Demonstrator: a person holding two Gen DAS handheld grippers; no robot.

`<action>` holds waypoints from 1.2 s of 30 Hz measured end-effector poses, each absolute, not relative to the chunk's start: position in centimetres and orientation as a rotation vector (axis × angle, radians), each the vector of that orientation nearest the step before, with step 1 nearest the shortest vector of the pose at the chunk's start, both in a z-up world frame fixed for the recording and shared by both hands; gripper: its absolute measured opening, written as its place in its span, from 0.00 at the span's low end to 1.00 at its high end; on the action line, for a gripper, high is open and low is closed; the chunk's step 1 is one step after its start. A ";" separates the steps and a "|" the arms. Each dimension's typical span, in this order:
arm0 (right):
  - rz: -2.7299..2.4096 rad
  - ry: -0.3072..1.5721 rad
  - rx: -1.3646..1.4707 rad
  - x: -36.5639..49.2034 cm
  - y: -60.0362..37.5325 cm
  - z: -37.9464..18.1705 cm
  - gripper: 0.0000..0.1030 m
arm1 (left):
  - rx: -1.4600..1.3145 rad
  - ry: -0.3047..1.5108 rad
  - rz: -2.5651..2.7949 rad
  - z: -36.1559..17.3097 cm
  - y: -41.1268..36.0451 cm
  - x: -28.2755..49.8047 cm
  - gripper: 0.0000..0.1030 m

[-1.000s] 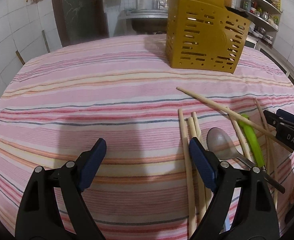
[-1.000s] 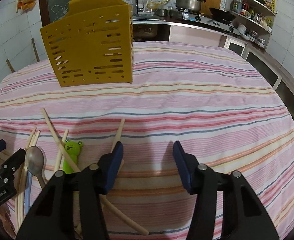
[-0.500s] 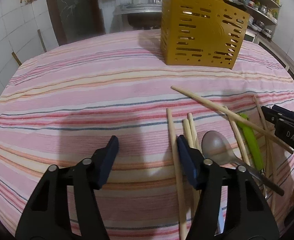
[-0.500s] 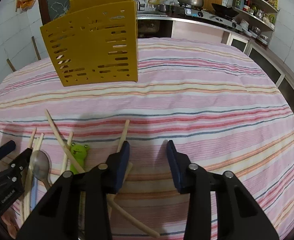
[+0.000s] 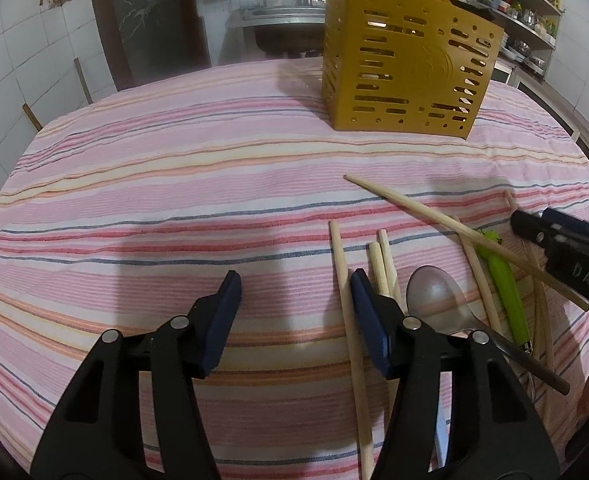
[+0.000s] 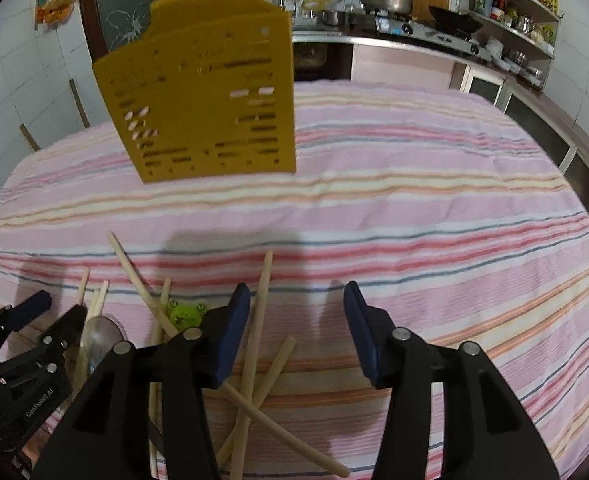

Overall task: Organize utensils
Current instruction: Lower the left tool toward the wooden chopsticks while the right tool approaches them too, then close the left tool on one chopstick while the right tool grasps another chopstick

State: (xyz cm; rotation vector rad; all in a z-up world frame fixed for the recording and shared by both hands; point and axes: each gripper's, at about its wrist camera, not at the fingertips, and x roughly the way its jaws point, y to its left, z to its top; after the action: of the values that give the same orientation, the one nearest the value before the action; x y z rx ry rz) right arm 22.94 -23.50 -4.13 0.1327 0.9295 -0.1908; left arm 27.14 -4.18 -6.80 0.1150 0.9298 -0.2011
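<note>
Nearest in the left wrist view, the left gripper hangs over the striped tablecloth, its blue pads spread with only bare cloth between them; one chopstick lies just outside its right pad, on the pile side, not in the gap. In the right wrist view the right gripper also stands unclenched, its jaws opening at this moment; a chopstick runs beside the inner face of its left pad, but whether it touches the pad cannot be told, and nothing is pinched. The pile is the landmark: chopsticks crossed over one another, a metal spoon among them, and a green frog-headed utensil on the pile's far right side, partly under a long diagonal chopstick. The right gripper shows at the pile's right edge in the left view. Well beyond the pile, toward the kitchen counter, the yellow slotted utensil holder stands upright on the cloth, with no utensil seen in it yet. Risks, as judgement: the sticks are crossed, so lifting one could drag or flick its neighbours; a thin round stick may roll out of a partial grip; both grippers working the same pile could collide; the loose cloth could bunch under a low pinch.
</note>
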 end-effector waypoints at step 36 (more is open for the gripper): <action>-0.174 0.773 0.185 22.1 -23.0 -0.6 0.06 | 0.051 0.869 -0.116 -3.8 -4.3 26.7 0.04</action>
State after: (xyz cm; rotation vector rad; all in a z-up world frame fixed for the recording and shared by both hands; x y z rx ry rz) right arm 22.11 -23.02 -0.55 0.1854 0.7730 -0.1743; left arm 26.69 -4.25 -3.75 0.0509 0.8691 -0.1163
